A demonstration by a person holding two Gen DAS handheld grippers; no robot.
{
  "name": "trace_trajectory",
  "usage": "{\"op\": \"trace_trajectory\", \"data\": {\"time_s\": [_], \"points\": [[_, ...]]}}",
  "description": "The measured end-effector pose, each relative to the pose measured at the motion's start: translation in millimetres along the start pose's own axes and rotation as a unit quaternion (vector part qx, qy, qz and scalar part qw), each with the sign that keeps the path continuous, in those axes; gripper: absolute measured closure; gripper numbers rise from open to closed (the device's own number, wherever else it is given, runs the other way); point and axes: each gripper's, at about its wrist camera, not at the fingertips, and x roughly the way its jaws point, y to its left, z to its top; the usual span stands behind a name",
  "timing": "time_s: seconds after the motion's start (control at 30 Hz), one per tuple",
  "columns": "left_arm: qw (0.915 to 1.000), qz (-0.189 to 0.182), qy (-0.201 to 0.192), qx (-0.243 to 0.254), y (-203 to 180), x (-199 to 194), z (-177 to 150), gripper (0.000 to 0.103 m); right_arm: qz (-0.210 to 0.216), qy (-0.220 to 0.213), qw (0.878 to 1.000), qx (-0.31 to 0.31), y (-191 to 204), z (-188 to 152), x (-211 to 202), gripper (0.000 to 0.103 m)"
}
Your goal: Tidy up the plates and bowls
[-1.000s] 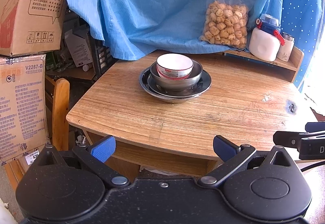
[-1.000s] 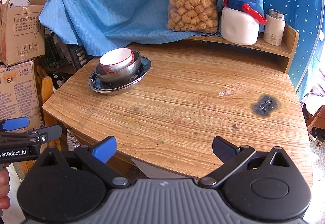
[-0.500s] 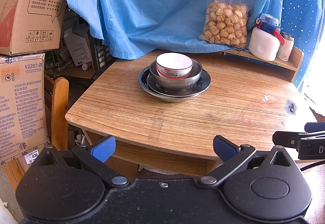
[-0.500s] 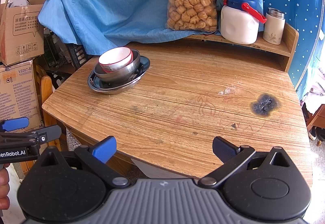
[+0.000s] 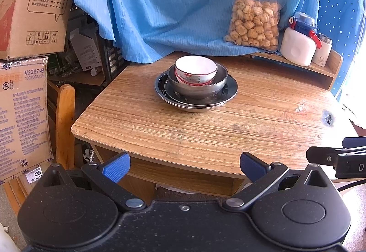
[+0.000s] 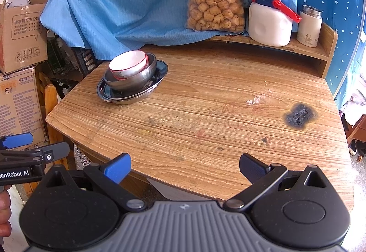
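You're in a cluttered home storeroom: stacked cardboard boxes [image 5: 29,12], draped blue cloth [image 5: 171,5], snack bag [image 6: 216,0] behind the wooden counter [image 6: 205,119].

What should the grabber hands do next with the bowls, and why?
Probably move the left gripper forward toward the white bowl. Both grippers are open, holding nothing, and hover off the table's near edge. The white bowl sits on top, nested in the steel bowl on the steel plates, so it comes off first.
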Motion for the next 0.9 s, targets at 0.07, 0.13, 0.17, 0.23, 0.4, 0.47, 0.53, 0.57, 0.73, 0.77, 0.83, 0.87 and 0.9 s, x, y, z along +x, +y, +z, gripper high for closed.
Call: {"op": "trace_trajectory", "data": {"time_s": [0.07,0.13,0.17,0.23,0.4,0.47,0.53,0.57,0.73,0.77,0.83,0.87,0.9], "points": [[1.0000,0.000,0.001,-0.001,0.2,1.1,0.7,0.001,0.000,0.001,1.000,0.000,-0.3,1.5,1.8,0.000],[1.0000,0.000,0.003,-0.002,0.7,3.0,1.3,0.001,0.000,0.003,1.000,-0.001,-0.1,2.7,3.5,0.000],[1.0000,-0.001,0.004,-0.002,1.2,4.0,1.5,0.001,0.000,0.004,1.000,-0.001,0.3,3.0,4.4,0.000],[1.0000,-0.001,0.007,-0.003,2.0,6.6,2.9,0.001,0.000,0.006,1.000,-0.001,0.5,4.2,6.6,0.000],[0.9999,-0.003,0.014,-0.004,2.9,13.8,5.2,0.001,0.001,0.012,1.000,-0.003,0.0,8.2,14.4,0.000],[0.9998,-0.003,0.019,-0.004,3.2,17.7,6.2,0.001,0.000,0.017,1.000,-0.003,0.1,9.9,18.4,0.000],[0.9997,-0.005,0.025,-0.004,2.9,22.0,8.0,0.001,0.000,0.022,1.000,-0.002,-0.2,11.2,21.8,0.000],[0.9996,-0.005,0.028,-0.003,2.7,23.7,8.5,0.001,0.000,0.025,1.000,-0.002,-0.2,11.8,23.7,0.000],[0.9993,-0.009,0.036,0.000,0.5,30.8,11.9,0.001,0.000,0.036,0.999,0.000,-2.4,14.9,30.9,0.000],[0.9992,-0.011,0.038,0.002,-0.2,32.6,12.4,0.001,0.000,0.039,0.999,0.001,-3.3,15.4,33.1,0.000],[0.9990,-0.014,0.042,0.006,-2.4,37.2,13.9,0.001,0.000,0.044,0.999,0.003,-5.8,16.3,37.0,0.000],[0.9989,-0.015,0.044,0.008,-3.6,39.4,15.0,0.001,0.000,0.045,0.999,0.004,-7.5,17.1,38.7,0.000],[0.9988,-0.016,0.046,0.010,-5.3,42.1,16.3,0.001,0.000,0.046,0.999,0.005,-8.9,18.3,40.3,0.000]]}}
